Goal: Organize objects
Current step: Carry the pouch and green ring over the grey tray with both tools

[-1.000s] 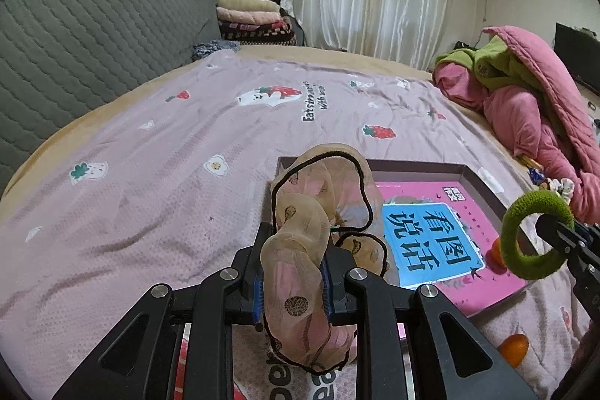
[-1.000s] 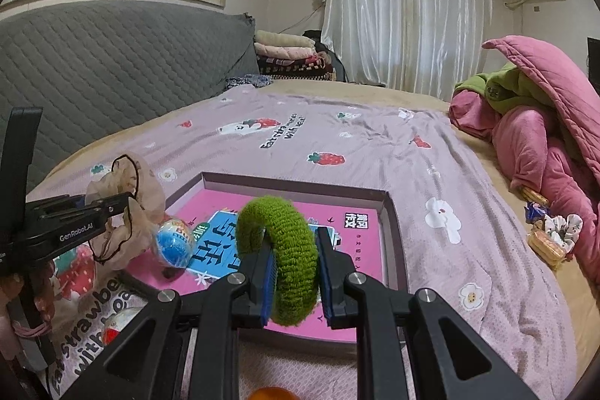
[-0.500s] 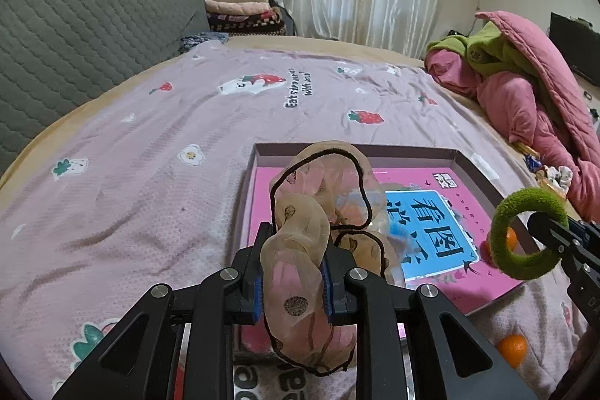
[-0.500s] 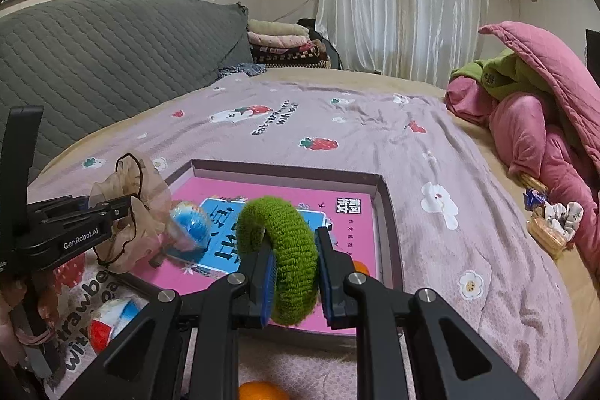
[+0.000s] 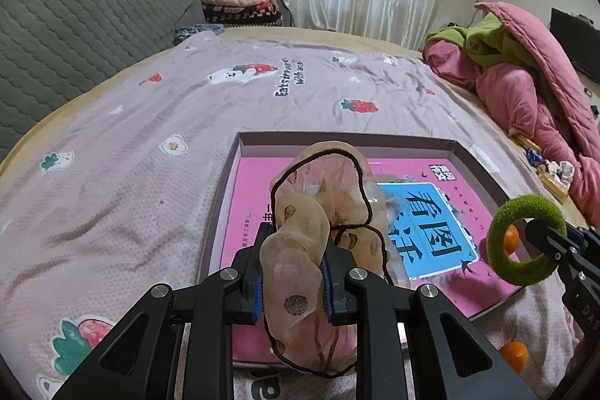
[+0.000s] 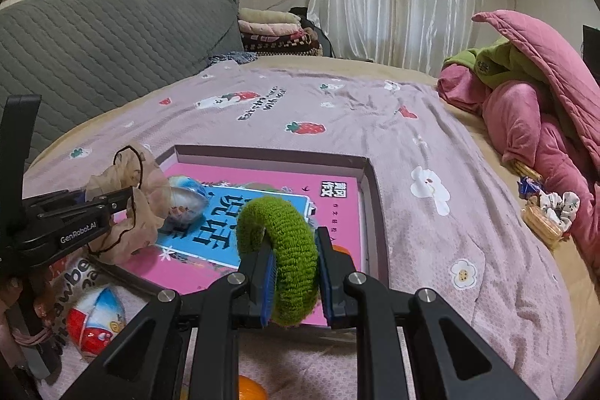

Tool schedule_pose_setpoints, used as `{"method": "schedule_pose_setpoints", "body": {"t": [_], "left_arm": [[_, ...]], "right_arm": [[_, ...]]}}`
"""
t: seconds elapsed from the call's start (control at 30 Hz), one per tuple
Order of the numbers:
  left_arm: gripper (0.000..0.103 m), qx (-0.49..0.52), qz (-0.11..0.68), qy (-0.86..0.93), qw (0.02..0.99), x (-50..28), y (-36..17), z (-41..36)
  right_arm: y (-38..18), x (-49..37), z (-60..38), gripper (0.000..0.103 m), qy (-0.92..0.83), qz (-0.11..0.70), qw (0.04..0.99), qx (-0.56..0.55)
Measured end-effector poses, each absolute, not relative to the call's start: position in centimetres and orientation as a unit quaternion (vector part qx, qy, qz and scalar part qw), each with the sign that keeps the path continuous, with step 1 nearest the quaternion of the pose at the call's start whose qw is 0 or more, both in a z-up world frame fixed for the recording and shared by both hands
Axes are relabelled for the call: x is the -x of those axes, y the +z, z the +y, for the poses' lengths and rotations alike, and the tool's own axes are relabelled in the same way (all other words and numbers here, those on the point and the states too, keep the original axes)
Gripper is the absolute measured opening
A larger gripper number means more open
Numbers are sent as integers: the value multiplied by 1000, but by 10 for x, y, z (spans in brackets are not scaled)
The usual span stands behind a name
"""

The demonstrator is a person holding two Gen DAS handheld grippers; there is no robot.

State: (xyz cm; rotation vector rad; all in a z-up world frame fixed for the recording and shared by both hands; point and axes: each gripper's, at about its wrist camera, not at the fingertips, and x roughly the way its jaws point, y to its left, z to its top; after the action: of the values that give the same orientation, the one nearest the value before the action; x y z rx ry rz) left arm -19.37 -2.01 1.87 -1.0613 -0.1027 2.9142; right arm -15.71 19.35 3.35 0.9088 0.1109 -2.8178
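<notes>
My left gripper is shut on a sheer beige scrunchie with a dark edge, held over the near left part of a shallow box with a pink and blue book cover inside. It also shows in the right wrist view. My right gripper is shut on a green fuzzy hair tie, held over the box's near right part. The hair tie shows in the left wrist view. A blue egg-shaped toy lies in the box, next to the scrunchie.
The box lies on a pink bedsheet. A red and white egg toy and an orange ball lie near the box. Another orange ball lies right. Pink bedding is piled right, with a small basket.
Both grippers have moved forward over the box, each still holding its hair tie. The blue egg toy has shifted inside the box.
</notes>
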Motion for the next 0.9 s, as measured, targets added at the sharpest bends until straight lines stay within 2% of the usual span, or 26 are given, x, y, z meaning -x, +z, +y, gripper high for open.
{"method": "schedule_pose_setpoints", "body": {"t": [0.9], "left_arm": [[23,368,-32,929,19,197,10,-21]], "right_arm": [[18,174,212,20,-944,40,50,-325]]}}
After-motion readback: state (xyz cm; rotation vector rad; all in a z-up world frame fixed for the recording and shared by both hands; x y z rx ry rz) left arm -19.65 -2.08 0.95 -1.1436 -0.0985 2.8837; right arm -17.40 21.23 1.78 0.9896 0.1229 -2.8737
